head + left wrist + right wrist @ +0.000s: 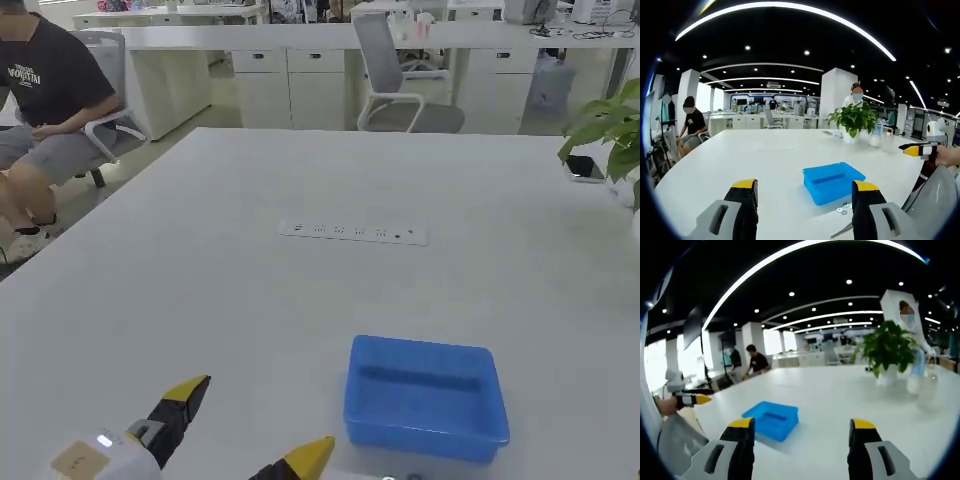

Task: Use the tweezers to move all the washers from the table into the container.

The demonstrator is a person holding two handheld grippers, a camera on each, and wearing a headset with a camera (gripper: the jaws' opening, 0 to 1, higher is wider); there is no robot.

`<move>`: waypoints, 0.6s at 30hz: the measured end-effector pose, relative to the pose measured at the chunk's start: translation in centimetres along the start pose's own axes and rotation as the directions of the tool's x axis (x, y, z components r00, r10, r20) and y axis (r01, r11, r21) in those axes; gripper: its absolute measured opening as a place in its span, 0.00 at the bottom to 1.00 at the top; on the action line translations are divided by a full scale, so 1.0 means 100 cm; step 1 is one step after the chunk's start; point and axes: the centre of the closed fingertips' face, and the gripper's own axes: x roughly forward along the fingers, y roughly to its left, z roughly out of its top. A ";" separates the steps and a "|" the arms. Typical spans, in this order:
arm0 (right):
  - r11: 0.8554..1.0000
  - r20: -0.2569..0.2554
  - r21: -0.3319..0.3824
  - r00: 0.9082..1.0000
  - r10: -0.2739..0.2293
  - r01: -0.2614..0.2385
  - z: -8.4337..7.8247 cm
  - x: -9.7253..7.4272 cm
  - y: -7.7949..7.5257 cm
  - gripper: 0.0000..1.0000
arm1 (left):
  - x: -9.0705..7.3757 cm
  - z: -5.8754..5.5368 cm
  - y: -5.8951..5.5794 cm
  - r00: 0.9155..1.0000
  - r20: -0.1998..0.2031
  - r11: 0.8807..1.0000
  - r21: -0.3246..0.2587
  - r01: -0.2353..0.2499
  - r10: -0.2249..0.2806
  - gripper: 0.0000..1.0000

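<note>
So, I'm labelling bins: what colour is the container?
Blue; the container shows best in the head view.

Open blue container (425, 422) sits upright; small washers (842, 208) lie just beside it, apparently tweezers (840, 231) nearby.

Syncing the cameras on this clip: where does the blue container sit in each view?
Head view: blue container lower right of centre.
Left gripper view: container centre, between the jaws, nearer the right one.
Right gripper view: container lower left, by the left jaw's tip.
Shared landmark: potted plant.

open table (200, 290) all around the blue container (425, 395); potted plant (610, 130) stands at far right edge
</note>
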 end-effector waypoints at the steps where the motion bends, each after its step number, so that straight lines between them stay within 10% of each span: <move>1: 1.000 -0.043 -0.015 0.999 0.012 -0.012 -0.006 0.001 0.003 0.78 | 0.000 -0.001 -0.002 1.000 -0.004 1.000 0.000 0.011 -0.011 0.74; 6: 0.982 -0.191 -0.175 0.981 0.037 -0.071 -0.018 0.004 0.017 0.71 | 0.001 -0.002 -0.012 0.996 -0.019 0.997 0.003 0.083 -0.083 0.66; 13: 0.954 -0.204 -0.157 0.954 0.220 -0.254 -0.009 0.030 0.068 0.47 | 0.002 -0.015 -0.028 0.973 -0.107 0.979 -0.044 0.200 -0.204 0.55; 18: 0.889 -0.287 -0.177 0.887 0.363 -0.422 -0.026 0.039 0.104 0.24 | 0.000 -0.034 -0.041 0.922 -0.210 0.944 -0.030 0.327 -0.326 0.42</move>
